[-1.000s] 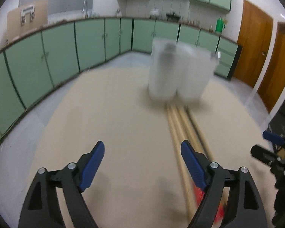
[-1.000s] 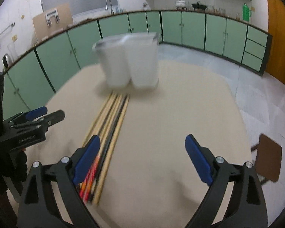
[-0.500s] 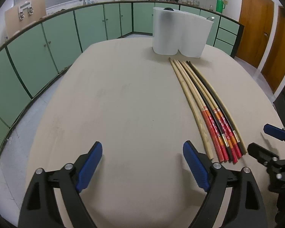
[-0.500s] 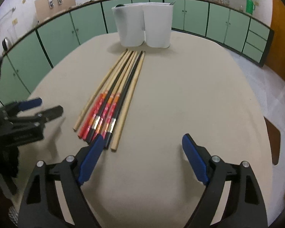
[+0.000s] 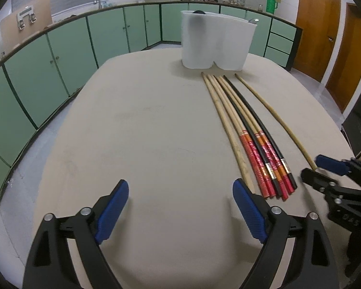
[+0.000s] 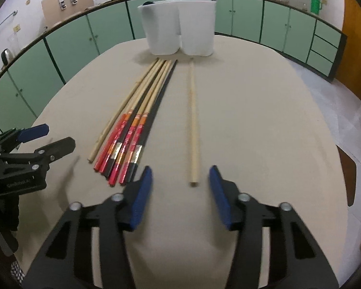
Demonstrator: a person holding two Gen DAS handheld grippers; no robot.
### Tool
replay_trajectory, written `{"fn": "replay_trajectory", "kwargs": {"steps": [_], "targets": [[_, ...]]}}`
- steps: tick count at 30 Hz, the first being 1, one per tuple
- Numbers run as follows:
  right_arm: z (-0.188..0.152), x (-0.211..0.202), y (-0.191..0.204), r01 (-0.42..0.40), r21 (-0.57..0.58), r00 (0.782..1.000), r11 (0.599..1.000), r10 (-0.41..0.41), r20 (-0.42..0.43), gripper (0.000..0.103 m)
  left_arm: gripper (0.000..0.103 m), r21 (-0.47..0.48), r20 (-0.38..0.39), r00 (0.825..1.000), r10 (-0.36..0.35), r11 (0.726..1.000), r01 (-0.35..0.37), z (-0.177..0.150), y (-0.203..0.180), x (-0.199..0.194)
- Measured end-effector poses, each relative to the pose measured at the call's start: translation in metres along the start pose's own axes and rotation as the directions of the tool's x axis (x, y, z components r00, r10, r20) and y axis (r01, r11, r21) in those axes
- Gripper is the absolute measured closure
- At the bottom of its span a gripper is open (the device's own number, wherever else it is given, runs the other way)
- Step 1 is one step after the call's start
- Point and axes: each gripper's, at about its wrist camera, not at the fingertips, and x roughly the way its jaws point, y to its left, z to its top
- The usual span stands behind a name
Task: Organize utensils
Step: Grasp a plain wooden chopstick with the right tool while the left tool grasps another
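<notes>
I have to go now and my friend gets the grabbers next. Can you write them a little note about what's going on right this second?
Left gripper: open, nothing in it, over bare table left of the chopstick bundle.
Right gripper: jaws closing, lined up with the near end of the single plain wooden chopstick; pads not touching it yet.
That chopstick lies apart, to the right of the bundle. All chopsticks point toward the white two-part utensil holder at the table's far end.
Done: no chopstick in the holder that I can see.
Left: grip the single chopstick, put it in the holder, then likely the others.
</notes>
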Motion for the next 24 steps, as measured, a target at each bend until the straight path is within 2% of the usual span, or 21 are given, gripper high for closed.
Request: {"fn": "replay_trajectory", "kwargs": {"steps": [6,11,18,20,22,23,24], "targets": [[0.001,0.0,-0.005,-0.008,0.014,1.0,1.0,0.007,0.008,0.072,0.016,0.014,0.0,1.0,-0.027,1.0,0.027,0.001,-0.012,0.001],[-0.001,-0.001,-0.011,-0.015,0.022,1.0,1.0,0.015,0.011,0.088,0.016,0.032,-0.014,1.0,-0.026,0.999,0.027,0.0,-0.023,0.008],[-0.002,-0.002,-0.017,-0.036,0.048,0.999,0.998,0.035,0.014,0.093,0.021,0.041,-0.027,0.999,-0.019,0.999,0.02,-0.003,-0.034,0.017],[-0.002,-0.001,-0.016,-0.032,0.044,0.999,0.999,0.031,0.013,0.093,0.031,0.045,-0.018,1.0,-0.022,0.999,0.022,-0.002,-0.037,0.017],[-0.002,-0.001,-0.014,-0.022,0.035,1.0,0.999,0.022,0.012,0.093,0.05,0.046,-0.009,1.0,-0.024,0.999,0.025,-0.001,-0.039,0.016],[-0.001,-0.001,-0.014,-0.017,0.03,1.0,0.999,0.016,0.012,0.093,0.055,0.047,-0.007,1.0,-0.025,0.999,0.026,0.0,-0.04,0.016],[-0.001,-0.001,-0.012,-0.011,0.024,1.0,1.0,0.011,0.012,0.094,0.066,0.049,-0.002,1.0,-0.027,0.998,0.027,0.0,-0.041,0.015]]}}
